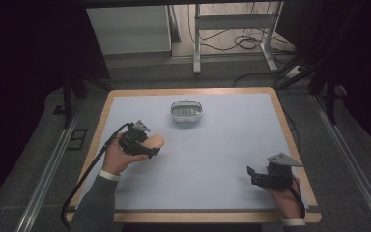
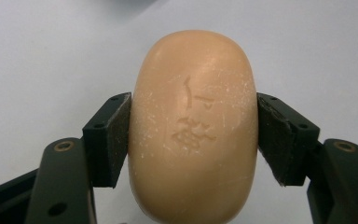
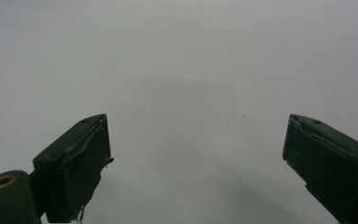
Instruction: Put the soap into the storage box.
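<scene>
**Soap bar held by the left gripper, right gripper spread wide near the table edge**

Now the left gripper point(image 1: 150, 146) is clenched on a soap bar point(image 1: 155, 141), at the left part of the table point(image 1: 222, 159). In the left gripper view, the soap bar point(image 2: 193, 126) is peach coloured and rounded, with a small pressed mark on its upper face. One black pad point(image 2: 113, 140) presses on one long side of it and the other pad presses on the opposite side, so the bar sits squeezed between both jaws. About half of the bar sticks out past the jaws. Whether it touches the pale surface below or is raised a little above it, I cannot tell.

The left hand point(image 1: 118, 157) holds this gripper, and a grey sleeve point(image 1: 94, 205) comes in from the bottom of the high view. A black cable point(image 1: 89, 171) goes from the gripper back over the left edge of the table.

The right gripper point(image 1: 252, 173) is at the near right corner of the table, held by the right hand point(image 1: 285, 191). In the right gripper view its jaws stand far apart, with nothing between the right gripper point(image 3: 196, 163) pads, only the pale surface.

A small oval dish point(image 1: 186, 110) with a light rim stands near the far middle of the table, well apart from both grippers.
</scene>
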